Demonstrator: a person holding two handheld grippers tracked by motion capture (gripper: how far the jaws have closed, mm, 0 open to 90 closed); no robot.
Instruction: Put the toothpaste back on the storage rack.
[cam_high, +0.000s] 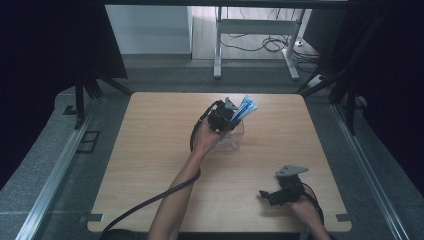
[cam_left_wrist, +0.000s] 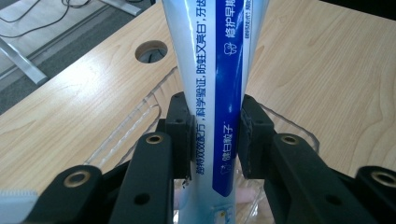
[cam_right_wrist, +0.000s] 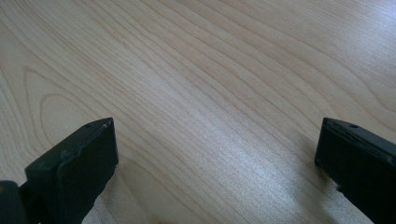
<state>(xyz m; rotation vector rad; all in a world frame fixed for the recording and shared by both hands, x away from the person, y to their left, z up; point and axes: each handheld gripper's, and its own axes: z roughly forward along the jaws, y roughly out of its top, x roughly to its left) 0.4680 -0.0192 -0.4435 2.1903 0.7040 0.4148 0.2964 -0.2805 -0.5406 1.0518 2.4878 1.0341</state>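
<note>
Clamping toothpaste tube (cam_left_wrist: 212, 93) w/ left gripper (cam_left_wrist: 215, 135) over clear bin (cam_left_wrist: 140, 116), you risk slipping; right gripper (cam_right_wrist: 217, 154) gapes, empty

Printed text is found on one item – the toothpaste tube (cam_left_wrist: 212, 93), seen close in the left gripper view. The characters are Chinese and run lengthwise along the tube. On the blue band, in white: "修护早晚" towards the top edge, cut off by the frame, and "健白靓子" lower down, the last two characters uncertain. On the white band, in blue: "科学验证, 防蛀又亮白, 牙齿" – partly clipped. A smaller line beside it is recorded as illegible. No brand name or numbers can be made out.
</note>
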